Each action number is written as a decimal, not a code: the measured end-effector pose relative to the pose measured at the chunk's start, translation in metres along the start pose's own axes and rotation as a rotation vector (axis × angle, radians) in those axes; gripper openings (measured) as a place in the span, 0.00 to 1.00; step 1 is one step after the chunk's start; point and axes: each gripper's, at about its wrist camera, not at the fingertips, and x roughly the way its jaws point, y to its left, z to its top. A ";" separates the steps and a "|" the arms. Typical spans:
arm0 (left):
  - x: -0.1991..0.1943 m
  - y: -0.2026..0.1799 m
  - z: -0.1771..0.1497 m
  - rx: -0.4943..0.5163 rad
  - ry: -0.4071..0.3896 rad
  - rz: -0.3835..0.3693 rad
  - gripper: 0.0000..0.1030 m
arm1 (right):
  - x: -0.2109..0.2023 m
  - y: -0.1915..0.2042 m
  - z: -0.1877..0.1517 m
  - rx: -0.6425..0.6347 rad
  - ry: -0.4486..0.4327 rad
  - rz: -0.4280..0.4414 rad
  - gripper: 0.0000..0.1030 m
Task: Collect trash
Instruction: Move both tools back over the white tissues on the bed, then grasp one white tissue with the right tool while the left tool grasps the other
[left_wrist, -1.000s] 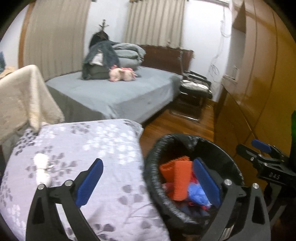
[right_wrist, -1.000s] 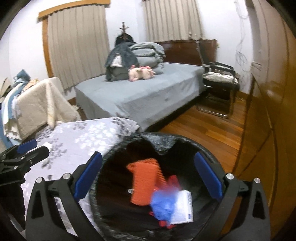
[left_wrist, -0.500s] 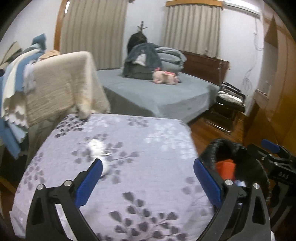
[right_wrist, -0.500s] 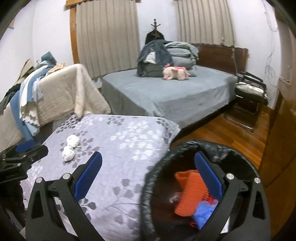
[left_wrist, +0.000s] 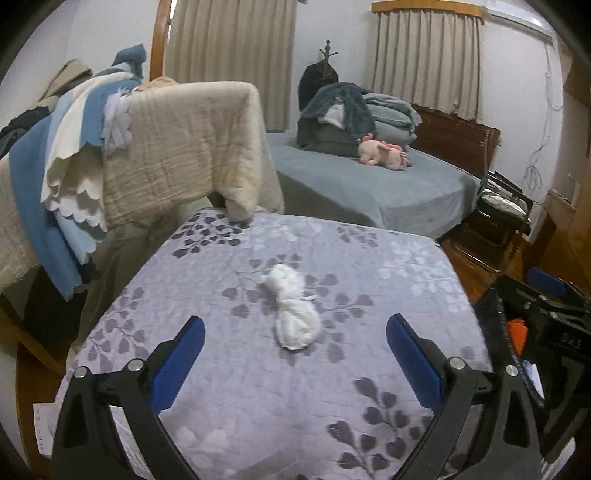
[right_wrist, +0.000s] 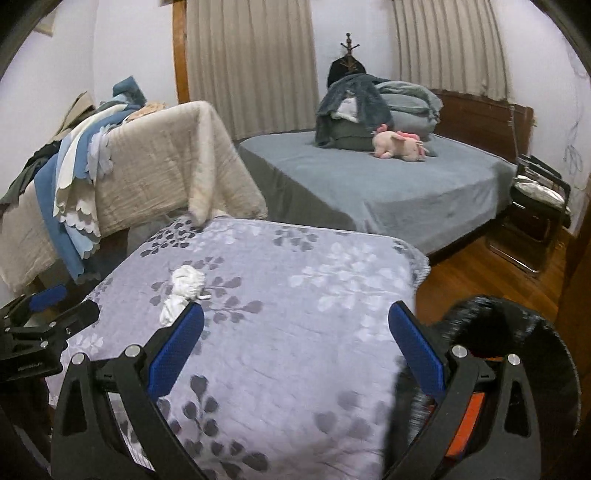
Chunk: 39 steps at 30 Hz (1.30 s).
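Note:
A crumpled white tissue wad (left_wrist: 293, 306) lies on the purple leaf-print tablecloth (left_wrist: 258, 398). It also shows in the right wrist view (right_wrist: 183, 290). My left gripper (left_wrist: 295, 365) is open and empty, just short of the wad, which sits between the lines of its blue pads. My right gripper (right_wrist: 295, 350) is open and empty over the table, to the right of the wad. A black-lined trash bin (right_wrist: 532, 354) with orange trash (right_wrist: 467, 417) stands at the table's right side; it also shows in the left wrist view (left_wrist: 495, 317).
A chair draped with beige and blue blankets (left_wrist: 155, 147) stands behind the table on the left. A grey bed (right_wrist: 388, 184) with folded bedding and a pink plush toy (right_wrist: 399, 146) lies beyond. A metal chair (right_wrist: 535, 206) and wooden cabinets are at the right.
Both grippers have swung left, away from the bin and over the table. The tissue wad is now centred in front of my left gripper. Both stay open.

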 end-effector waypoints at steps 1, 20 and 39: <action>0.002 0.003 0.000 -0.004 0.000 0.002 0.94 | 0.005 0.005 0.001 -0.006 0.003 0.004 0.94; 0.051 0.107 -0.017 -0.079 0.071 0.096 0.94 | 0.110 0.107 -0.014 -0.089 0.135 0.071 0.94; 0.064 0.132 -0.021 -0.118 0.079 0.105 0.94 | 0.161 0.140 -0.029 -0.133 0.266 0.119 0.62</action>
